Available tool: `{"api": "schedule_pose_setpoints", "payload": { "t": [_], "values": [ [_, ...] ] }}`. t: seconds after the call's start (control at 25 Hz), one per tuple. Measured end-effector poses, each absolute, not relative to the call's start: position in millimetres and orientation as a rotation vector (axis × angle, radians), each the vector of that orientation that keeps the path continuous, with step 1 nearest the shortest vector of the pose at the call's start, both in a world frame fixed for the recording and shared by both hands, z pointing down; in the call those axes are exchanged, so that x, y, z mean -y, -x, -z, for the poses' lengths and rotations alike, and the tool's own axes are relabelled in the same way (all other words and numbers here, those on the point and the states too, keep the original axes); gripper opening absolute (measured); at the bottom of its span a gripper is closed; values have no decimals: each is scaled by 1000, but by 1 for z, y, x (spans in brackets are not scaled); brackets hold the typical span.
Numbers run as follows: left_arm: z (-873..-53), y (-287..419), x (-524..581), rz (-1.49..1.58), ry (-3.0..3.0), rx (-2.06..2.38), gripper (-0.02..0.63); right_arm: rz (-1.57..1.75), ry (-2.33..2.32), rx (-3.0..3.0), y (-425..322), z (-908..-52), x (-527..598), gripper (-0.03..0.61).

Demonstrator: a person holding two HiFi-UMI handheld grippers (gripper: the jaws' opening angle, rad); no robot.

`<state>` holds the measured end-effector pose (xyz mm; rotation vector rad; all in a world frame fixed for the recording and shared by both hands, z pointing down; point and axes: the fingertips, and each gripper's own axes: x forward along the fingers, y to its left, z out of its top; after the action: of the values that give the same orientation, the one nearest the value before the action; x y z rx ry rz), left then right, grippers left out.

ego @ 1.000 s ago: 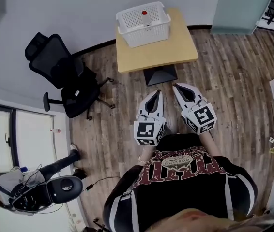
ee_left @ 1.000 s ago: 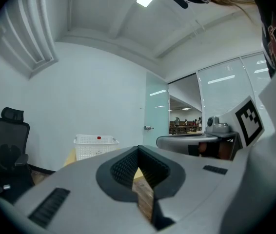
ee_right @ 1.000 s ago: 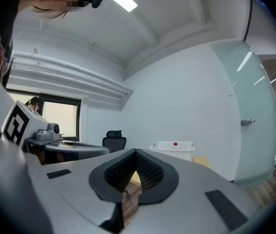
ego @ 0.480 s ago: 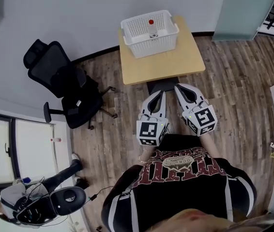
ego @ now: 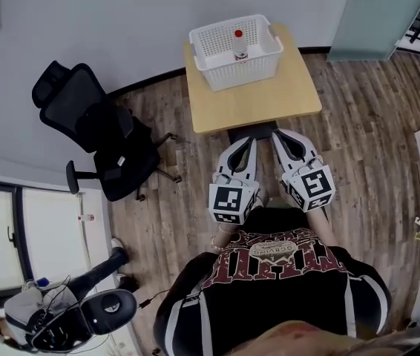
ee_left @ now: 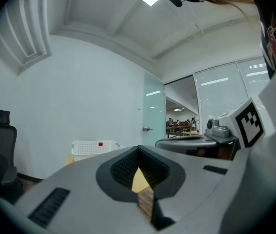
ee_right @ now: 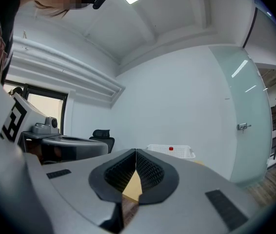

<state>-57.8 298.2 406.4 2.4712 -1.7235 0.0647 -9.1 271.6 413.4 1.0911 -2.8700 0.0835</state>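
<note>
Both claws are shut and empty. In the left gripper view the left claw (ee_left: 138, 149) has its ribbed pads meeting at the tip. In the right gripper view the right claw (ee_right: 136, 152) looks the same. Only a wedge of tan tabletop and floorboards shows through the notch beneath each.

In the head view the two are side by side, close but not touching. They point at the near edge of the small wooden surface (ego: 262, 99). At the far end of it sits a white plastic basket (ego: 243, 73), well apart from both claws. A red-capped bottle (ego: 239, 44) stands upright inside the basket. A black office chair (ego: 95, 132) is off to the left, and a frosted glass door (ego: 373, 10) is at the far right.

The main hazards, as I judge them:
- A claw coming in low could catch the basket's rim. The basket looks light, so that would shove it toward the wall-side edge.
- The bottle is narrow and tall, so a glancing touch from a closed tip could tip it over.
- The claws are close together and could also knock each other.
</note>
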Motion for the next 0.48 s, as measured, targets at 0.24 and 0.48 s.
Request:
{"api": "schedule_pose_setpoints", "payload": {
  "t": [0.24, 0.48],
  "values": [
    [-404, 64, -285, -45, -2468, 1726, 26, -89, -1084, 2883, 18, -412, -258, 17],
    [-404, 69, -252, -50, -2427, 1781, 27, -84, -1035, 2893, 25, -412, -223, 17]
  ]
}}
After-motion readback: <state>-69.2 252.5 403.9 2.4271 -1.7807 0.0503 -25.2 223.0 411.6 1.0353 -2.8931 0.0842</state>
